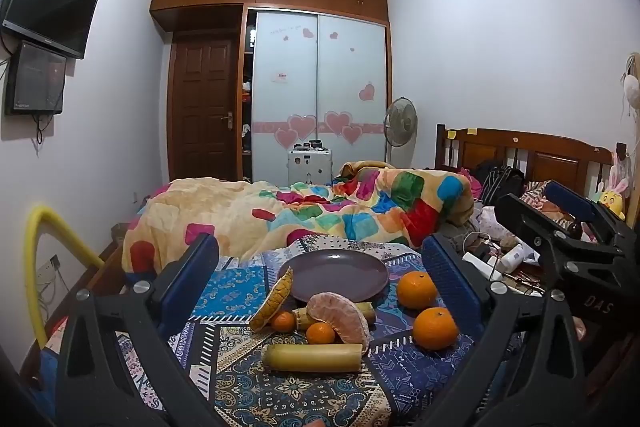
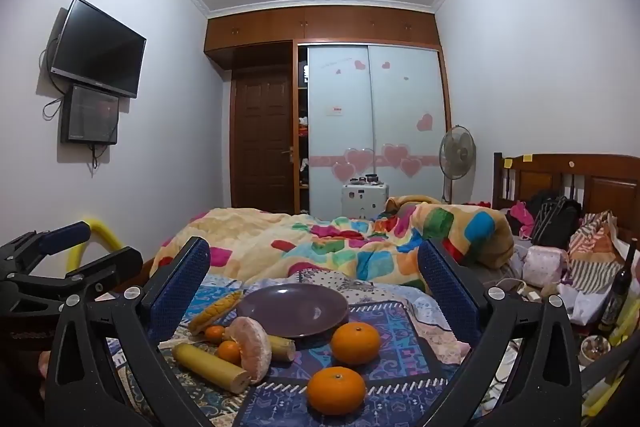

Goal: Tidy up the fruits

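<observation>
Bedspread [image 1: 240, 291] pile half-hides small oranges [image 1: 320, 333]; both hand-held grippers [image 1: 320, 267] [image 2: 314, 275] gape wide, empty.

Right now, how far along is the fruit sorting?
Nothing looks done: the purple plate holds no fruit. Nothing is in hand either; the left tool and right tool are both open. Left to sort on the patterned cloth: two large oranges, two small oranges, the peeled segment and the yellow pieces.
</observation>
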Motion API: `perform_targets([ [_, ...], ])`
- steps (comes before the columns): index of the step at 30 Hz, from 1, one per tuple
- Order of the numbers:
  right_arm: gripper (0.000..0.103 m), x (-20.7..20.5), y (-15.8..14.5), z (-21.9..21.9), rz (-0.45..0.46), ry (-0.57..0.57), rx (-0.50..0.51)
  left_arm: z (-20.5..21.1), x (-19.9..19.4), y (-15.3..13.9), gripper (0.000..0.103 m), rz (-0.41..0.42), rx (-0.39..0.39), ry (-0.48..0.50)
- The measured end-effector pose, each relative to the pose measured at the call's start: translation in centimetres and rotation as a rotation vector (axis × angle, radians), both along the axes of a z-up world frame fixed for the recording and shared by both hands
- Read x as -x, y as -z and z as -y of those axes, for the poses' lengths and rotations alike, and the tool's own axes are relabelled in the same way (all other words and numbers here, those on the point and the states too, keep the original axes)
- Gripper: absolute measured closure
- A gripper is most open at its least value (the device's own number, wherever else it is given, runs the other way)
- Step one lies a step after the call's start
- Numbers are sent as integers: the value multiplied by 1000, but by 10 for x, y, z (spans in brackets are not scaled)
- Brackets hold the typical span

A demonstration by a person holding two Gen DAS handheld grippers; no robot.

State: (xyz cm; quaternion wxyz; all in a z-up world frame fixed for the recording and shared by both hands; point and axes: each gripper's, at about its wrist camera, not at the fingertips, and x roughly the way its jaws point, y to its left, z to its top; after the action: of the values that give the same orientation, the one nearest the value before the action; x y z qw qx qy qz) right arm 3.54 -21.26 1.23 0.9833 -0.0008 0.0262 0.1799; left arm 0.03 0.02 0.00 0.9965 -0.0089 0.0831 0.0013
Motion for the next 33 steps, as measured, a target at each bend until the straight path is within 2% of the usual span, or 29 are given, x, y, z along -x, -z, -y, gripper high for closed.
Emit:
perform_targets([
  [33,0,4,-4,-3,6,-9,-13,-1,4,-3,0,19,4,-6],
])
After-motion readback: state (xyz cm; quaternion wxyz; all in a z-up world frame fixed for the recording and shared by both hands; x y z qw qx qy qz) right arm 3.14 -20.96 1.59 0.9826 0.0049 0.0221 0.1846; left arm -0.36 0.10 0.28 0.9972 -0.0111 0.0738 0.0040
